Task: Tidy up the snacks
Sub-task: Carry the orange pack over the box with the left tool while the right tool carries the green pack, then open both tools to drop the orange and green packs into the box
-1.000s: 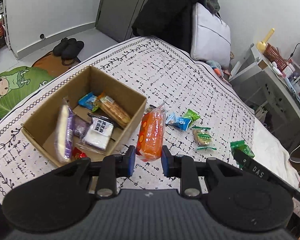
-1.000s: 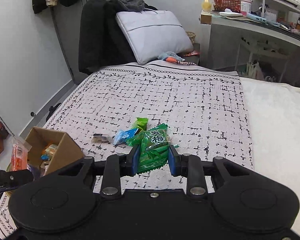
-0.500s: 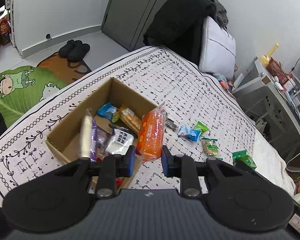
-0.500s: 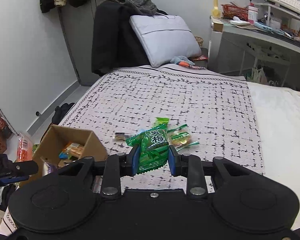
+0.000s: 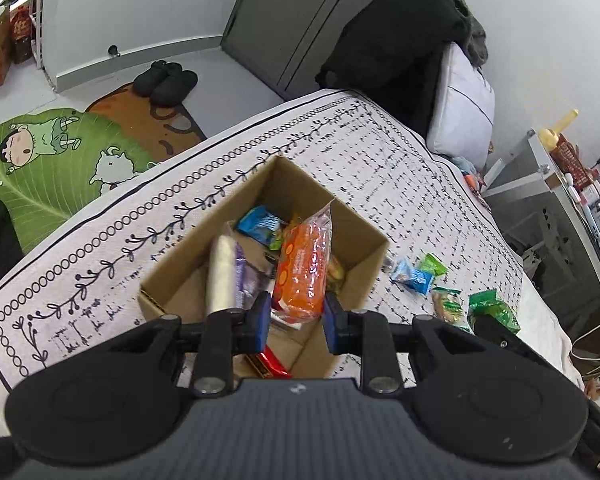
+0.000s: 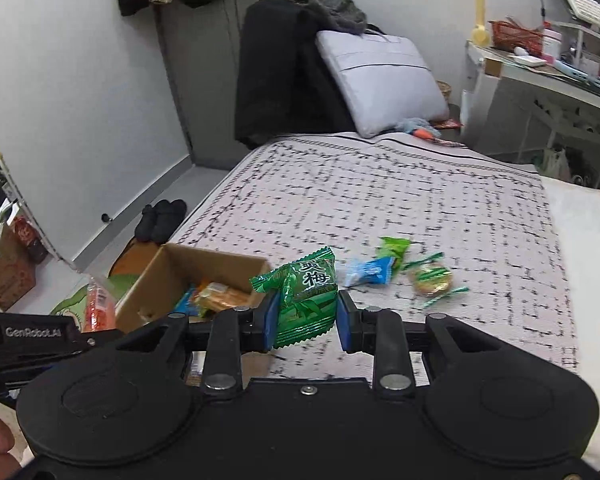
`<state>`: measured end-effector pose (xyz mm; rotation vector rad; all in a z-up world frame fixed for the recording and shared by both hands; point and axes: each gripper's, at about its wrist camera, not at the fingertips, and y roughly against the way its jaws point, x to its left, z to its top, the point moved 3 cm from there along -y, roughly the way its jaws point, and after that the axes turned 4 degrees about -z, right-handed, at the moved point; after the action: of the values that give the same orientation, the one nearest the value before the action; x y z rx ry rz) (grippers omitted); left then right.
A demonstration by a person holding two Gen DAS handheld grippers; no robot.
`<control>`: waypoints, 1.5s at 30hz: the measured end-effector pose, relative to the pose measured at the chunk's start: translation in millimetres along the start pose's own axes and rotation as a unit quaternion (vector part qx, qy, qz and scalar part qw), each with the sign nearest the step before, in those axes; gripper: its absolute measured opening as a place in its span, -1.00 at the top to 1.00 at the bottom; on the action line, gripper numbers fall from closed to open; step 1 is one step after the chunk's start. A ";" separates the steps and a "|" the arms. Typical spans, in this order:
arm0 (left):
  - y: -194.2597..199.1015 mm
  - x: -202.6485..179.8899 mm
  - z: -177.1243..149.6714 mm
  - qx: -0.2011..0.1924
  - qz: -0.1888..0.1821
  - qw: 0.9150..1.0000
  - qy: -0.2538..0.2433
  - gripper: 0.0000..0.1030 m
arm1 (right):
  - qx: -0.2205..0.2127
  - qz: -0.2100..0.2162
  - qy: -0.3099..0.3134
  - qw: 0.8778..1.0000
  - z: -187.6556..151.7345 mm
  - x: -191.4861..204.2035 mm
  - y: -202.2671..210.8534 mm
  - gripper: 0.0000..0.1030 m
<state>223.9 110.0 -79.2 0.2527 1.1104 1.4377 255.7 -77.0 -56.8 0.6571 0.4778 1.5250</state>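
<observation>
A light, crinkly orange plastic snack packet (image 5: 303, 270) is clamped at its lower end by the left gripper (image 5: 294, 318) above the open brown cardboard box (image 5: 364, 264). A slippery green foil plum-candy packet (image 6: 308, 298) is pinched near its base in the right gripper (image 6: 306, 326), beside the box; both are judged soft and best held gently.

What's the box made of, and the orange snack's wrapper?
The box looks like plain brown cardboard: matte, with raw cut edges. The orange snack pack seems wrapped in thin clear plastic film: glossy, crinkled, with highlights.
</observation>
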 end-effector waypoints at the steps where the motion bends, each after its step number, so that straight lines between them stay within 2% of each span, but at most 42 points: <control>1: -0.5 3.3 2.2 0.000 -0.001 1.000 0.002 0.49 | 0.004 0.006 -0.001 1.000 -0.3 4.7 -1.6 0.44; 12: -15.9 17.5 15.0 0.015 -0.005 1.000 0.010 0.48 | 0.028 0.040 0.011 0.999 -7.5 45.6 -18.3 0.44; 16: -20.1 19.5 17.1 0.023 -0.001 1.000 0.017 0.31 | 0.036 0.054 0.002 0.998 -9.1 48.0 -23.2 0.44; 23: -16.7 26.9 18.5 0.024 0.025 0.999 0.023 0.18 | 0.053 0.106 -0.020 0.993 -9.8 52.9 -25.8 0.36; 28: -12.3 24.2 16.7 0.028 0.043 0.999 0.019 -0.22 | 0.049 0.106 -0.035 0.993 -8.9 43.9 -20.7 -0.08; 29: -11.6 23.8 16.2 0.029 0.047 0.998 0.019 -0.26 | 0.048 0.104 -0.039 0.993 -8.1 40.1 -19.3 -0.10; 34: -9.3 15.9 10.5 0.038 0.061 0.997 0.012 -0.38 | 0.038 0.091 -0.066 0.993 -4.4 14.6 -12.9 -0.53; 41: -1.3 0.4 -0.9 0.034 0.072 0.997 0.007 -0.59 | 0.025 0.072 -0.068 0.995 -4.4 -13.8 -3.3 -0.78; 43: 3.4 -6.4 -3.8 0.023 0.072 0.997 -0.001 -0.82 | 0.020 0.057 -0.064 0.996 -4.4 -20.0 -1.4 -0.85; 45: 7.7 -14.6 -6.5 0.012 0.070 0.997 -0.008 -0.96 | 0.013 0.035 -0.065 0.997 -4.2 -26.5 0.1 -0.86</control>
<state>217.7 95.9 -70.4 0.3649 1.1146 1.5433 252.5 -102.9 -62.9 0.7951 0.3794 1.5323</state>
